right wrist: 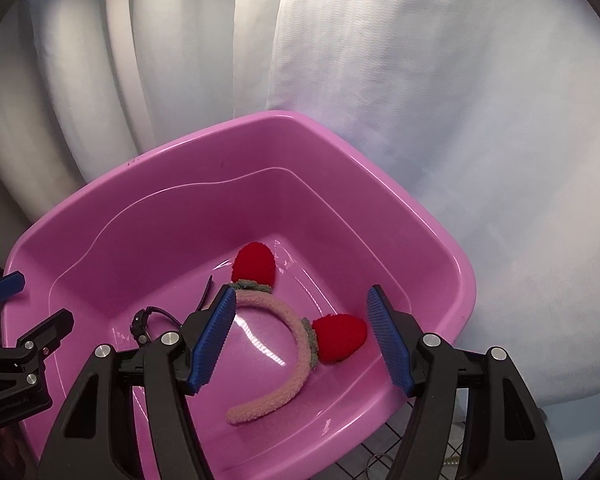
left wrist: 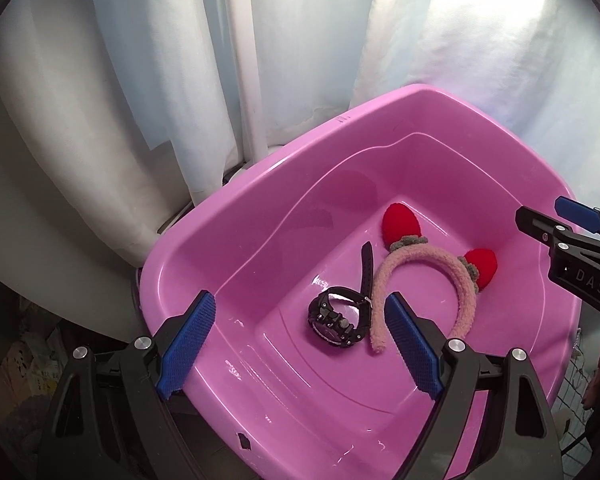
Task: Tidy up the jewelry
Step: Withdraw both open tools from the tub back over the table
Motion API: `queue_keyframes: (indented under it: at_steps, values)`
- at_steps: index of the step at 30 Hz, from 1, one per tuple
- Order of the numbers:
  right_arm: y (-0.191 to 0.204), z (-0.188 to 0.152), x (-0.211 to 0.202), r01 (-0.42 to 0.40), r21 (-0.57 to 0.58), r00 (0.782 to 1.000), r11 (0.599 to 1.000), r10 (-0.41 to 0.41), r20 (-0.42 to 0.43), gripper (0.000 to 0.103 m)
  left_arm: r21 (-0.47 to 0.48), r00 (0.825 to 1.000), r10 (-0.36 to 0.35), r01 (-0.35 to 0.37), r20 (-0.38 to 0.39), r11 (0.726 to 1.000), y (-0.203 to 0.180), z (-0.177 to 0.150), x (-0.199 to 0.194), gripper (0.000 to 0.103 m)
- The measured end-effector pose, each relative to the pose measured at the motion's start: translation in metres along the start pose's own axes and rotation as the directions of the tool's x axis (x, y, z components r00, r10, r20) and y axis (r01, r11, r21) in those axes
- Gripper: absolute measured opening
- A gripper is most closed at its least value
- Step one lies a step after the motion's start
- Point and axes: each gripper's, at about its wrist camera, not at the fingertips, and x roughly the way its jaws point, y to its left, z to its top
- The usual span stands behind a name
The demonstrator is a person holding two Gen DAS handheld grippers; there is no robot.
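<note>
A pink plastic tub [left wrist: 236, 224] [right wrist: 452, 264] holds a black wristwatch [left wrist: 338, 320] and a fuzzy pink headband [left wrist: 420, 264] with two red ears. In the right wrist view the headband [right wrist: 296, 344] lies on the tub floor and the watch [right wrist: 144, 322] is partly hidden behind my left finger pad. My left gripper [left wrist: 300, 344] is open and empty above the tub's near side, over the watch. My right gripper [right wrist: 302, 336] is open and empty above the headband. The right gripper also shows at the right edge of the left wrist view [left wrist: 556, 220].
White curtains [left wrist: 140, 80] hang behind the tub. A white pole [left wrist: 248, 60] stands behind it. A tiled floor patch [right wrist: 380, 456] shows below the tub's near right corner. Clutter lies in the dark at lower left [left wrist: 24, 360].
</note>
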Motion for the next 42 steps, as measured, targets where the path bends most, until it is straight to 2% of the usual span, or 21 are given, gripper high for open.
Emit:
queue_keyframes:
  at_steps: [13, 23, 33, 42]
  values:
    - [0.010, -0.016, -0.028, -0.019, 0.012, 0.999, 1.000, 0.019, 0.039, 0.065, -0.006, 0.999, 0.009, -0.008, 0.036, 1.000, -0.004, -0.014, -0.029, 0.085]
    - [0.013, -0.057, -0.072, -0.037, 0.049, 0.994, 0.998, 0.032, 0.100, 0.065, 0.006, 0.997, -0.006, 0.006, 0.083, 1.000, -0.010, -0.039, -0.062, 0.085]
    - [-0.005, -0.136, -0.129, -0.058, 0.148, 0.985, 0.987, 0.032, 0.171, 0.067, 0.017, 0.991, -0.036, 0.035, 0.131, 0.999, -0.027, -0.086, -0.098, 0.085]
    - [-0.052, -0.249, -0.182, -0.013, 0.278, 0.985, 0.960, -0.035, 0.168, 0.068, 0.070, 0.986, -0.091, 0.082, 0.141, 0.994, -0.073, -0.140, -0.126, 0.085]
